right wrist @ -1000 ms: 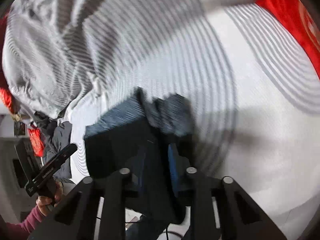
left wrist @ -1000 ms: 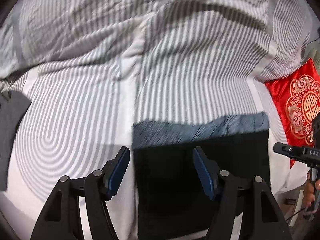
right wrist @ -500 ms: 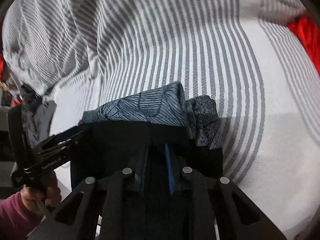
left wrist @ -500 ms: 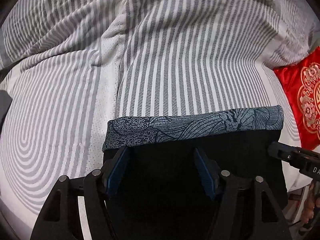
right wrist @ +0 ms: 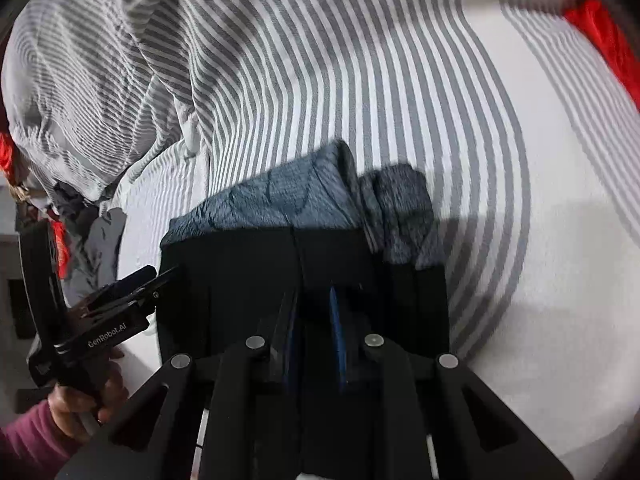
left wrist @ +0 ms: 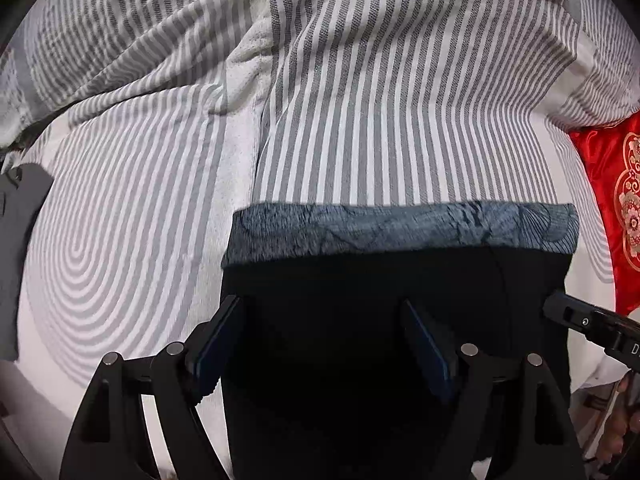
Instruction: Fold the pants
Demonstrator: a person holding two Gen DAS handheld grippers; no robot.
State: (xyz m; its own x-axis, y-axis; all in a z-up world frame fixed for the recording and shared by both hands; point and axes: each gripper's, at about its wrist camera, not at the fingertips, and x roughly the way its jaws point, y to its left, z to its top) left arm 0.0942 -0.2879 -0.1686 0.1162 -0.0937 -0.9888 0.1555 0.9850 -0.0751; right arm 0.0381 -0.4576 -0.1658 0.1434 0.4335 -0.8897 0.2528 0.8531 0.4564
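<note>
The left gripper (left wrist: pixel 320 344), a black two-finger tool with blue pads, pointed down over the dark black pants with a blue-grey patterned waistband (left wrist: pixel 392 320). Its jaws were opening; the black cloth lay between them, and the pads did not seem to press on it, so the gripper was released. The left pad stood at about 8 o'clock in the left wrist view, at the side edge of the pants, and the right pad at about 5 o'clock over the dark cloth.

The right gripper (right wrist: pixel 312 328), of the same kind, was clenched on a fold of the pants (right wrist: pixel 240 288), with its jaws opening very slightly and the cloth pinched between the blue pads. In its view the waistband was bunched up at about 12 o'clock from the fingertips.

The pants lay on the bed with grey and white striped bedding (left wrist: pixel 360 100), the waistband at the far edge of the garment. A red satin cushion with gold embroidery (left wrist: pixel 612 184) lay at 3 o'clock in the left view, near the pants but apart from them. In the right view, a hand (right wrist: pixel 88 400) with a magenta sleeve (right wrist: pixel 24 448) held the left gripper's handle at 8 o'clock.
</note>
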